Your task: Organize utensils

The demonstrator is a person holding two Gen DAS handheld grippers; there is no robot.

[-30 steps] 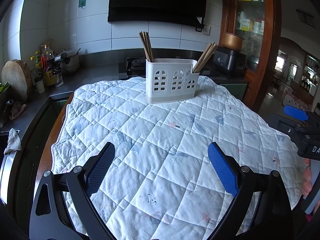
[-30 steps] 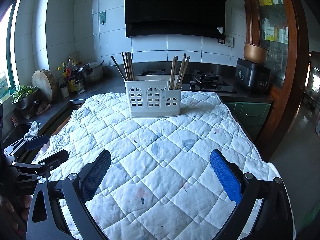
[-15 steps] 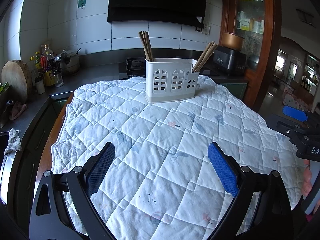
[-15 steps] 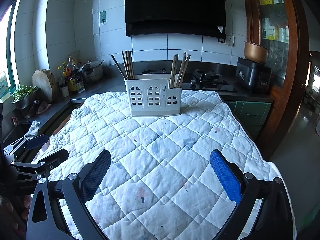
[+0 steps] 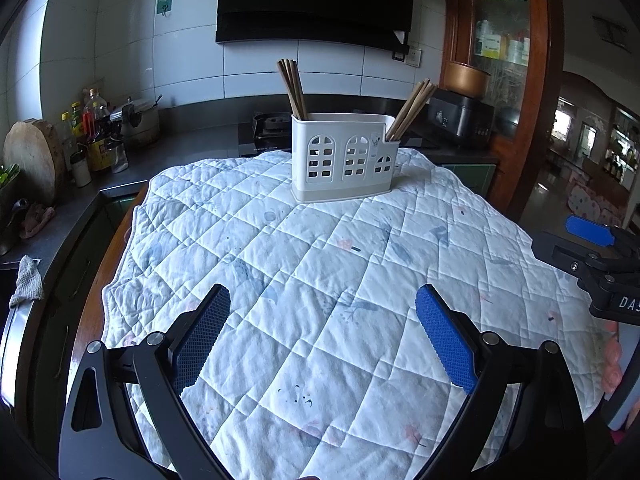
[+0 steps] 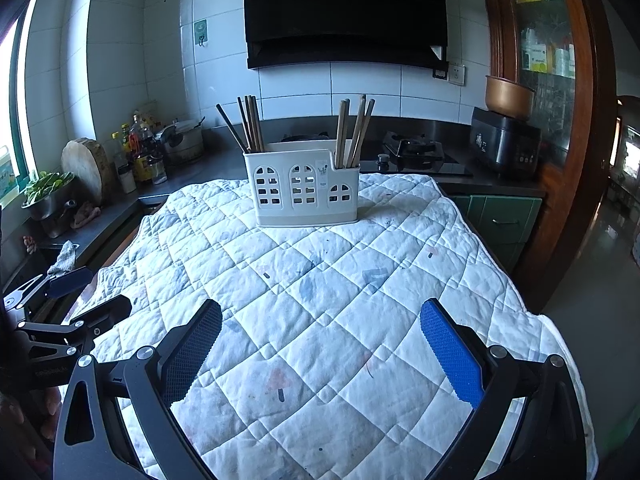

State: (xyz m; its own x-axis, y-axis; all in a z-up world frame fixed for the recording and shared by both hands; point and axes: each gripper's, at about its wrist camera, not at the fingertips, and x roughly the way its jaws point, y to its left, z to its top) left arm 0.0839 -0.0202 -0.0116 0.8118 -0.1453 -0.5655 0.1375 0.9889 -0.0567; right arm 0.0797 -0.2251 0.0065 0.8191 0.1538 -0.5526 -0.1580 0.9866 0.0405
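Note:
A white utensil holder (image 5: 344, 158) with arched cut-outs stands at the far end of the quilted table cover (image 5: 304, 280); it also shows in the right wrist view (image 6: 304, 190). Brown chopsticks (image 5: 294, 90) stand in its left compartment and more chopsticks (image 5: 410, 110) lean in its right one. In the right wrist view the two bunches are the left chopsticks (image 6: 250, 124) and the right chopsticks (image 6: 356, 132). My left gripper (image 5: 322, 320) is open and empty above the near quilt. My right gripper (image 6: 320, 330) is open and empty, also near the front edge.
A counter with bottles (image 5: 94, 136), a pot and a round wooden board (image 5: 34, 160) runs along the left. A stove (image 6: 412, 152) and a black cooker (image 6: 506, 146) sit behind the table. A wooden cabinet (image 5: 504, 60) stands at the right.
Both grippers have drifted only slightly; the right wrist view has edged a little closer to the holder. Both stay open and empty.

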